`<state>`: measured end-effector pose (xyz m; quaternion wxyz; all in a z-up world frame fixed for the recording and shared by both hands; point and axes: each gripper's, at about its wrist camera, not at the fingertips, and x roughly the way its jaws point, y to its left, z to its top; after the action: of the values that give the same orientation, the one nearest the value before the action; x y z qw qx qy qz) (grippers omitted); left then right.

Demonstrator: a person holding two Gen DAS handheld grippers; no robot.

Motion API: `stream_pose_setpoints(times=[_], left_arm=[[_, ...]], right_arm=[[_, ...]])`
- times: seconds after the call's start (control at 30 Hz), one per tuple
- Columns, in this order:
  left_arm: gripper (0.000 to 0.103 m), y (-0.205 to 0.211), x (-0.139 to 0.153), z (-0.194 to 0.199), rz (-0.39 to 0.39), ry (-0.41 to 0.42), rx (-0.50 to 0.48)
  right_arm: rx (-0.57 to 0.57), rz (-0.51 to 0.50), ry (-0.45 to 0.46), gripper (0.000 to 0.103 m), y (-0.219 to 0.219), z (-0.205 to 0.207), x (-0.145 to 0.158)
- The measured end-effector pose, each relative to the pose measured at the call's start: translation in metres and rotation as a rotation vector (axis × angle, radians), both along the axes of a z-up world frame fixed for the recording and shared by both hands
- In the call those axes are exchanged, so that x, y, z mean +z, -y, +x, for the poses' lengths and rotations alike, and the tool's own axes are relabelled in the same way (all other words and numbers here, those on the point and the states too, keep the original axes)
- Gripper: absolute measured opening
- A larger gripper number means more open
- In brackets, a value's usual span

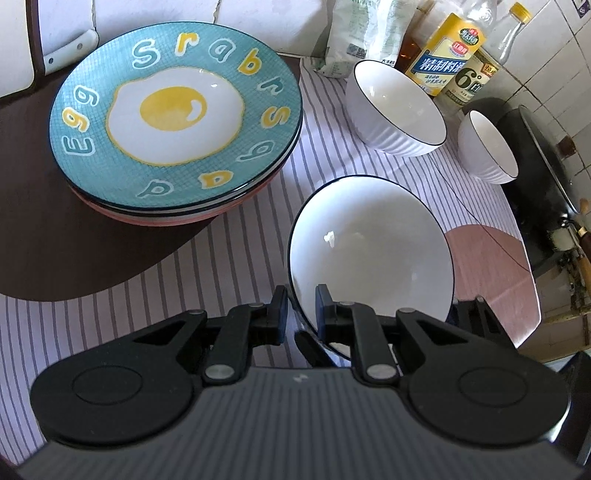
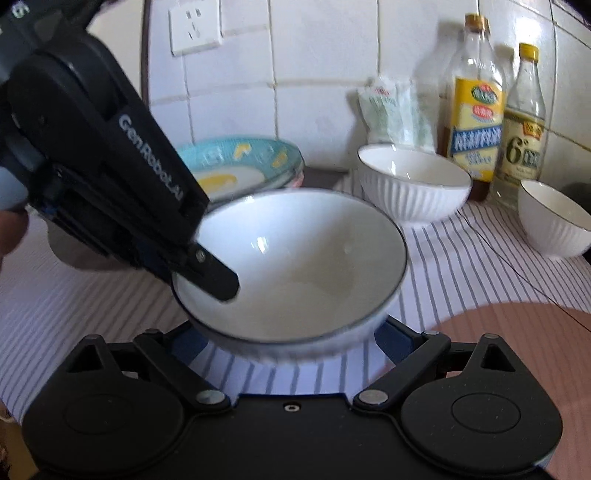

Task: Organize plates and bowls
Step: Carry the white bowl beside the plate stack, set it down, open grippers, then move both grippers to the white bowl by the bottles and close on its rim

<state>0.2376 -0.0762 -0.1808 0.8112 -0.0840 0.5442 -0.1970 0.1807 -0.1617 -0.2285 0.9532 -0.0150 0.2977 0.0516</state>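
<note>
A white bowl (image 1: 369, 254) with a dark rim hangs tilted over the striped cloth (image 1: 240, 240). My left gripper (image 1: 303, 314) is shut on its near rim, one finger inside and one outside; from the right wrist it pinches the rim (image 2: 218, 284). My right gripper (image 2: 291, 339) has its jaws wide, and its pads lie against the outer wall of the bowl (image 2: 295, 258) on both sides. A stack of plates (image 1: 173, 122) topped by a teal egg plate stands at the back left. Two ribbed white bowls, one large (image 1: 395, 110) and one small (image 1: 487, 147), stand at the back right.
Sauce bottles (image 1: 443, 55) and a white bag (image 1: 362, 33) line the tiled wall behind the bowls. A dark wok (image 1: 546, 155) sits at the far right edge. A wall socket (image 2: 195, 29) is above the plates.
</note>
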Motion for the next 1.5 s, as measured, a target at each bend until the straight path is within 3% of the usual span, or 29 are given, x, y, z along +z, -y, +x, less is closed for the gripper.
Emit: stream_pose_setpoints(times=[0.1,0.17,0.4,0.6,0.7,0.77,1.0,1.17,1.33,1.5], left_arm=[[0.018,0.001,0.004,-0.003,-0.008,0.001,-0.024],[0.019,-0.001,0.009,-0.006,0.002,0.013,-0.04],[0.04,-0.006,0.04,-0.012,0.012,0.041,-0.092],[0.048,-0.014,0.063,-0.012,0.003,0.036,-0.106],[0.05,-0.017,0.074,-0.011,0.002,0.051,-0.108],[0.051,-0.019,0.081,-0.009,-0.001,0.061,-0.111],[0.055,-0.02,0.101,0.01,-0.062,0.119,-0.11],[0.055,-0.008,0.099,0.036,-0.134,0.139,-0.136],[0.053,0.007,0.072,0.074,-0.182,0.098,-0.116],[0.052,0.032,0.053,0.107,-0.122,0.131,-0.13]], right_arm=[[-0.046,-0.07,-0.052,0.098,-0.007,-0.007,0.008],[-0.05,-0.058,-0.056,0.098,-0.009,-0.017,0.02],[-0.071,-0.017,-0.113,0.098,-0.007,-0.043,0.054],[-0.127,0.079,-0.122,0.096,0.014,-0.048,0.077],[-0.157,0.141,-0.132,0.088,0.026,-0.048,0.085],[-0.182,0.181,-0.127,0.076,0.033,-0.049,0.091],[-0.236,0.335,-0.054,0.075,0.062,-0.037,0.113],[-0.273,0.495,-0.047,0.074,0.09,-0.011,0.111],[-0.291,0.655,-0.1,0.069,0.114,0.019,0.097],[-0.338,0.682,-0.126,0.063,0.127,0.052,0.087]])
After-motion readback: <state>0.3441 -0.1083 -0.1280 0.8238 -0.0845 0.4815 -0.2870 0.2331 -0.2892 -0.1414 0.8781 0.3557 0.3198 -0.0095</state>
